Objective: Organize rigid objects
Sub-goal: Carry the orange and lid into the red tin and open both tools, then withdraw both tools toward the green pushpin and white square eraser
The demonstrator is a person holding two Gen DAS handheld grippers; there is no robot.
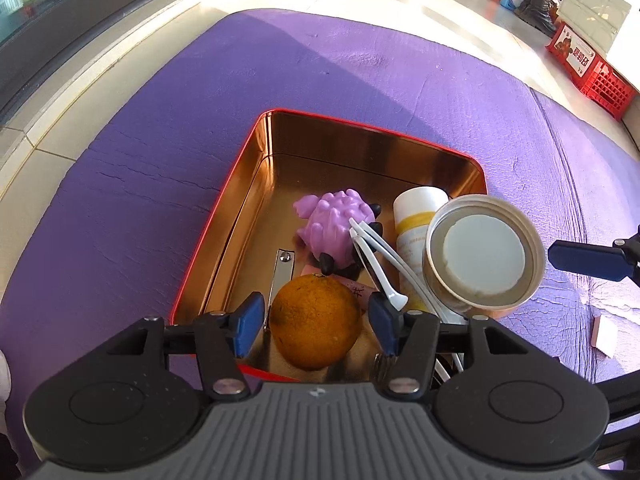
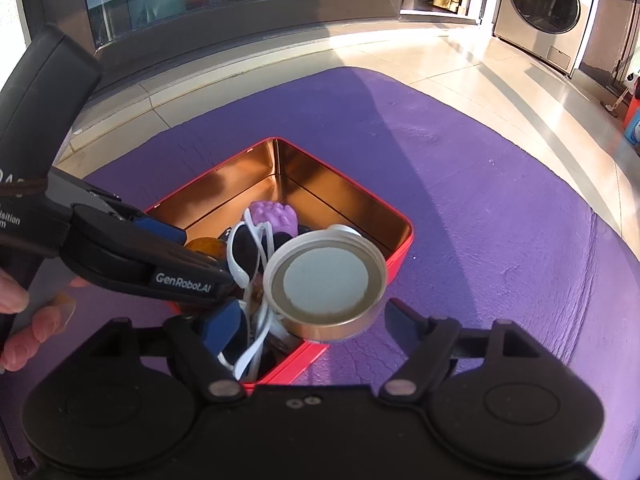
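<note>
A red tin box with a gold inside sits on the purple mat. It holds a purple spiky toy, white sunglasses, a white and yellow bottle, a nail clipper and an orange. My left gripper is open, its blue pads flanking the orange with thin gaps. A round tin with a white disc lies tilted on the box's near corner. My right gripper is open around it, the left pad clearly apart. The left gripper's finger reaches in from the left.
The purple mat lies on a tiled floor. A small pale block rests on the mat at the right. A red crate and a washing machine stand beyond. A person's hand grips the left tool.
</note>
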